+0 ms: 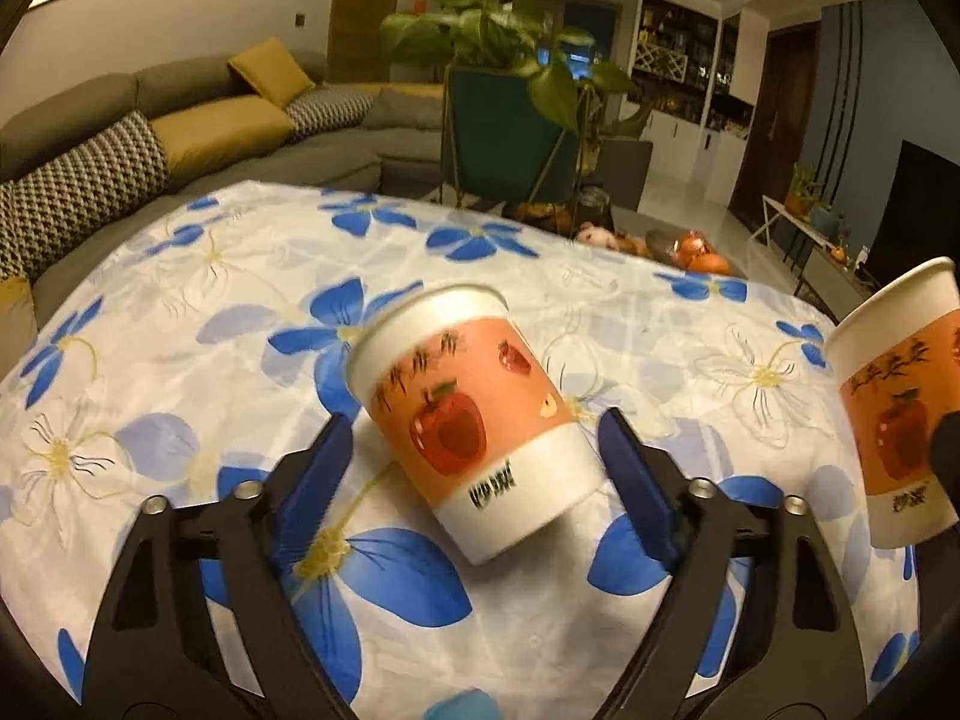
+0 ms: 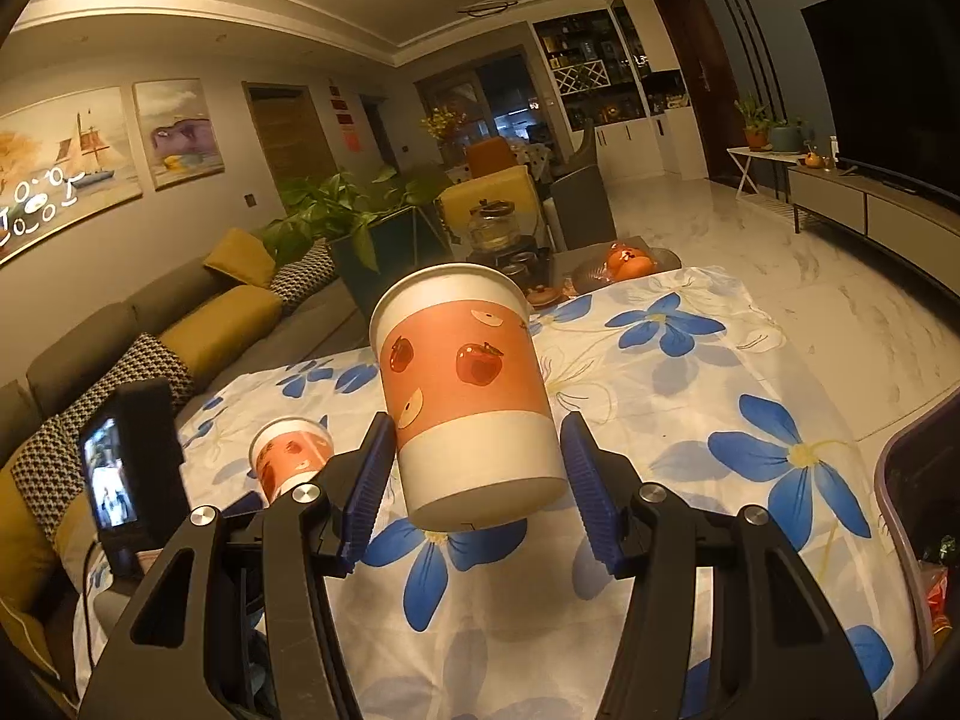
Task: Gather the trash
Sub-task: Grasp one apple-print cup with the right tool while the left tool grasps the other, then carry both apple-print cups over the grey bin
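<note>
A paper cup (image 1: 474,420) with an orange apple-print band sits tilted on the flowered tablecloth (image 1: 210,300). My left gripper (image 1: 474,423) is open, one blue finger on each side of the cup's lower half and a gap showing on the left. The right wrist view shows this cup (image 2: 291,459) small at the left. My right gripper (image 2: 477,438) is shut on a second, matching cup (image 2: 468,384) and holds it upright above the cloth (image 2: 750,408), its base off the table. This held cup (image 1: 900,408) also shows at the right edge of the left wrist view.
A grey-rimmed bin (image 2: 888,480) with wrappers inside stands at the table's right edge. Oranges on a dish (image 2: 624,264) and a glass kettle (image 2: 492,228) lie beyond the far end. A potted plant (image 1: 510,90) and a sofa (image 1: 210,126) are behind.
</note>
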{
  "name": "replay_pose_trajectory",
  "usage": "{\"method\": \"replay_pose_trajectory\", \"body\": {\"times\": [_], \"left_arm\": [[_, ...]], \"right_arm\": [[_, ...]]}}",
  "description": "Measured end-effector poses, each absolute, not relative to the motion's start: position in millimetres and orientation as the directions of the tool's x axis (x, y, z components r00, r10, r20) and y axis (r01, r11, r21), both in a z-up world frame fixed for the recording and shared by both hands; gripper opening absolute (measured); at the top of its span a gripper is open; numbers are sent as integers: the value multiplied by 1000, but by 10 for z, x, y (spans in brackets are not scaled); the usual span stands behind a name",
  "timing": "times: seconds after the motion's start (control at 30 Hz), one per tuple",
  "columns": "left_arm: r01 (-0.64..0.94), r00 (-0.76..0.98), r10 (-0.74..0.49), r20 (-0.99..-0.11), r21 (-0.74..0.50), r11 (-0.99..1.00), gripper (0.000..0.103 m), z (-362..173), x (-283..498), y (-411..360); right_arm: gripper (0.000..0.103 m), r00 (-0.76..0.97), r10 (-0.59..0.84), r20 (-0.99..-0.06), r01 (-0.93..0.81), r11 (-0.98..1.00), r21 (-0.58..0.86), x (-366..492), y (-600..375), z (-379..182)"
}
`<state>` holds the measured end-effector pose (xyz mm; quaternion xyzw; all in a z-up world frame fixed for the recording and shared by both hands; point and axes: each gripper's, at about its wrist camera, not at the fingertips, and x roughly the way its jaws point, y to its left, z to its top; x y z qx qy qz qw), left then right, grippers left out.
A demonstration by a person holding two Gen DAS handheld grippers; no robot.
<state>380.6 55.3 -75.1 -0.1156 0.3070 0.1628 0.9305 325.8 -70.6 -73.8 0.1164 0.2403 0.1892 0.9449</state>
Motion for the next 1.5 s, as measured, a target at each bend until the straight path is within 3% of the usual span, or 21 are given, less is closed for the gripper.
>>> {"method": "replay_pose_trajectory", "body": {"times": [0.07,0.27,0.93,1.5], "left_arm": [[-376,751,227,-620,-119,919,65,-777,3818,570],[-355,775,196,-601,-156,922,60,-775,3741,586],[-131,915,35,-403,-213,968,59,-206,2828,295],[94,918,-152,-367,-172,981,59,140,2529,-734]], "right_arm": [[56,810,417,-413,-306,900,310,3254,-693,-747],[56,808,416,-417,-308,902,303,3216,-666,-760],[56,852,389,-351,-286,906,311,2728,-1074,-481],[56,924,235,-301,-143,944,297,2118,-2000,-296]]}}
